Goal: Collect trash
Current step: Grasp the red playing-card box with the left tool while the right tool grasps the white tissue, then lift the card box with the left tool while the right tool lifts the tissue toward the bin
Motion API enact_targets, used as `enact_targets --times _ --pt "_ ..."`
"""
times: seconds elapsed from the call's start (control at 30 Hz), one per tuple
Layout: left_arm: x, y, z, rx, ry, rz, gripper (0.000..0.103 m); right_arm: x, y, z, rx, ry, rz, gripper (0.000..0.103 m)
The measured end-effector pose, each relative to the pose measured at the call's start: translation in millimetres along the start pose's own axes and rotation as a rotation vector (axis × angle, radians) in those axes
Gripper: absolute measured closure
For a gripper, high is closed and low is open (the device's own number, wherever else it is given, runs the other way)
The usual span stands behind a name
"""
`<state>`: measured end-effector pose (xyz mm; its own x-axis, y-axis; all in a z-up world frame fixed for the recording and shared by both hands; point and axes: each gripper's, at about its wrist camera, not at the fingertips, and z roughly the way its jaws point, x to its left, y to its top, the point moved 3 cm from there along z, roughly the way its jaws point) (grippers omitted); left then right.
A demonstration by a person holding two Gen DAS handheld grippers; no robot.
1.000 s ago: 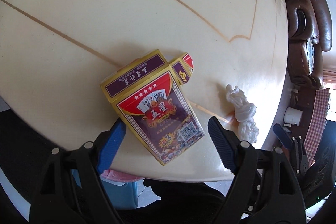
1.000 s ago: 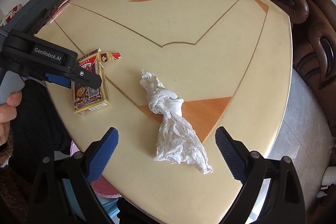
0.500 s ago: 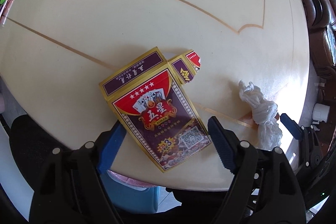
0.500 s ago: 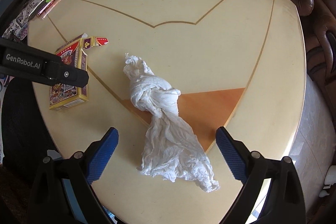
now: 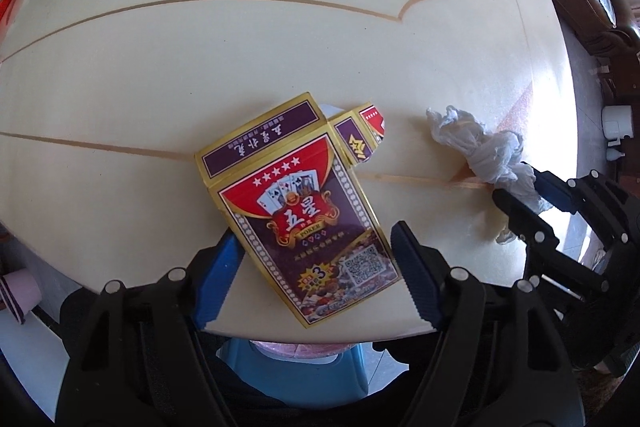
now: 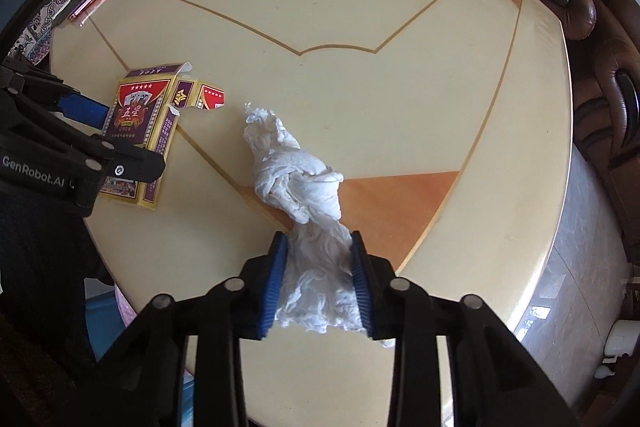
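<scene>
Right now the right gripper (image 6: 318, 281) is clenched on the loose tail of the tissue wad (image 6: 298, 183), which lies on the table (image 6: 360, 75) just right of the card box (image 5: 298, 205). Risk: thin tissue tears or slips out on the lift, and the knotted end past the blue pads drags across the tabletop. The left gripper (image 5: 310, 277) is spread wide astride the near end of the card box, not squeezing it. That box overhangs the table edge; a nudge could tip it off. Its torn flap (image 5: 366, 137) beyond may snag.
</scene>
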<state>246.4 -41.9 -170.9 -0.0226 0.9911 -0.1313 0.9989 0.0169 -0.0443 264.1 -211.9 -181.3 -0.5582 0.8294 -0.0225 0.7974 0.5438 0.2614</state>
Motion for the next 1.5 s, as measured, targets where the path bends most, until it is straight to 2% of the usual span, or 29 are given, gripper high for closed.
enact_targets --times 0.07,0.1,0.3,0.4,0.67,0.73,0.93,1.17,1.5 --pt "-4 2 1 -0.009 -0.005 0.023 0.03 6 1 0 0.01 -0.001 -0.007 0.092" --pt "-4 2 -1 -0.014 -0.003 0.034 0.031 10 1 -1 0.011 0.004 -0.008 0.093" --pt "1 -4 -17 -0.048 -0.018 0.087 0.032 26 -1 -20 -0.03 -0.008 -0.007 0.093" --pt "3 -23 -24 -0.079 -0.012 0.115 0.032 27 -1 -36 -0.063 -0.018 0.015 0.093" --pt "15 -43 -43 -0.142 -0.025 0.136 0.033 30 1 -79 -0.125 -0.05 0.056 0.093" --pt "6 -50 -48 -0.162 -0.017 0.154 0.033 36 -1 -89 -0.14 -0.057 0.057 0.093" --pt "6 -77 -59 -0.204 -0.018 0.199 0.033 63 -16 -113 -0.158 -0.083 0.043 0.093" --pt "18 -112 -68 -0.245 -0.024 0.231 0.033 92 -43 -132 -0.171 -0.068 0.078 0.093" --pt "32 -169 -41 -0.227 -0.034 0.276 0.033 140 -90 -130 -0.157 -0.04 0.129 0.093"
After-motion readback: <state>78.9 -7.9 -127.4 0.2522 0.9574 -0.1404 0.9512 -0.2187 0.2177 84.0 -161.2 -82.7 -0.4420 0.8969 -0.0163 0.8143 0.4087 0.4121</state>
